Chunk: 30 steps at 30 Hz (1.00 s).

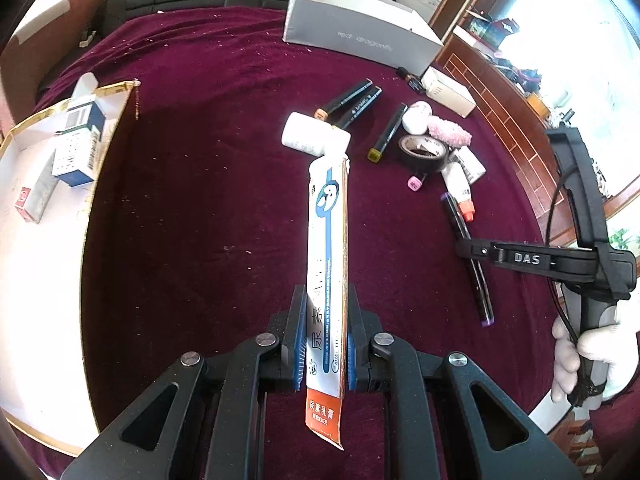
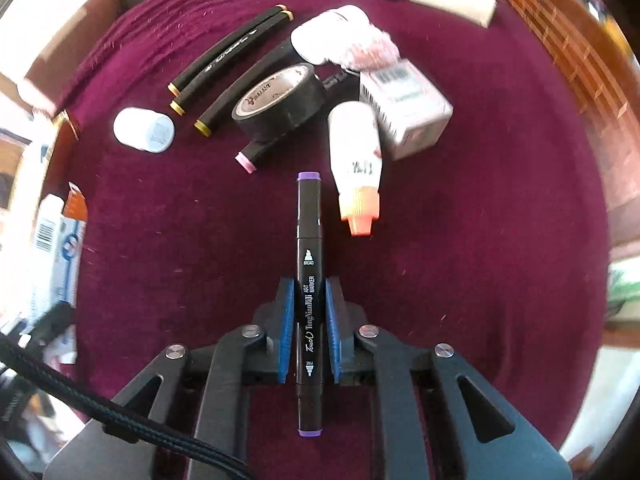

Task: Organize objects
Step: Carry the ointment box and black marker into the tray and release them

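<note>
Covering the bench, the maroon velvet cloth (image 1: 200, 220) has a gold-rimmed white tray (image 1: 24, 280) already holding boxes; markers, tape and bottles await. Left tool (image 1: 325, 344) grips a long white-and-orange ointment carton (image 1: 326, 248); right tool (image 2: 307, 320) clamps a purple-capped black marker (image 2: 308, 248).

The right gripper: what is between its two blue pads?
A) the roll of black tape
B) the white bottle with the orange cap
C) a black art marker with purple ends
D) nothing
C: the right gripper has its blue pads closed on the black art marker with purple ends, which lies on the maroon cloth.
</note>
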Motion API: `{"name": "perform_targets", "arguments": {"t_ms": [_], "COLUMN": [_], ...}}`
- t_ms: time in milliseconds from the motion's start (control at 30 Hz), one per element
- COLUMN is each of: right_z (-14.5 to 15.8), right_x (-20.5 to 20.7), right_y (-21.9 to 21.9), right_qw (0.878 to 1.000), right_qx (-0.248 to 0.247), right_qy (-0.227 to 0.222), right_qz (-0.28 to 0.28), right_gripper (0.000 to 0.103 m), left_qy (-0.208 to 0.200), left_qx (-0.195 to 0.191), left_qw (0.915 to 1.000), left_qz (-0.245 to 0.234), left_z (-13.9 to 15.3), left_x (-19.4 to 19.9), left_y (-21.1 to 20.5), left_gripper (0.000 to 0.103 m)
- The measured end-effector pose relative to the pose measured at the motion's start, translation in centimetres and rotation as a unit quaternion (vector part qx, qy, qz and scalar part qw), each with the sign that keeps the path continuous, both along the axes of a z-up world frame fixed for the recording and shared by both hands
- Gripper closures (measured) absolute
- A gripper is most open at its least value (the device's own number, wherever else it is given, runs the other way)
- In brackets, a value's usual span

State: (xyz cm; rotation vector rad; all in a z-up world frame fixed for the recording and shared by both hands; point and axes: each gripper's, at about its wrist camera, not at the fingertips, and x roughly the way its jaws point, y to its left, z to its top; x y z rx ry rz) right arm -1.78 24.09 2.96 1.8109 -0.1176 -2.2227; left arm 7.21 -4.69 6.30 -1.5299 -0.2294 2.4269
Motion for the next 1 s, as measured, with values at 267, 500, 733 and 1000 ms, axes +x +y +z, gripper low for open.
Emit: {"name": "perform_targets", "arguments": {"t_ms": [267, 500, 733, 1000], "right_z": [1.7, 4.5, 6.2, 5.6], "right_x": [1.1, 0.5, -0.8, -1.1], "right_y": [0.4, -5.8, -16.1, -28.8], "right_qw": [0.988, 0.972, 0.952, 0.951], "right_qx": [-0.147, -0.229, -0.286, -0.265], "right_qy": [-0.034, -0.046, -0.074, -0.09], "right_qz": [-0.023, 0.025, 0.08, 0.13], "right_gripper": [0.09, 0.09, 0.09, 0.09], "left_qy": [0.023, 0.023, 0.022, 0.023], "left_qx": [0.005, 0.014, -0.009, -0.063], "left_qw": [0.9994, 0.9955, 0.983, 0.975], "left_qz": [0.025, 0.091, 0.182, 0.212], "left_z": [1.5, 3.1, 3.6, 1.5], "left_x": [0.8, 1.3, 0.1, -3.5], "left_y": [-2.3, -8.4, -17.8, -25.0], "left_gripper": [0.09, 0.09, 0.09, 0.09]}}
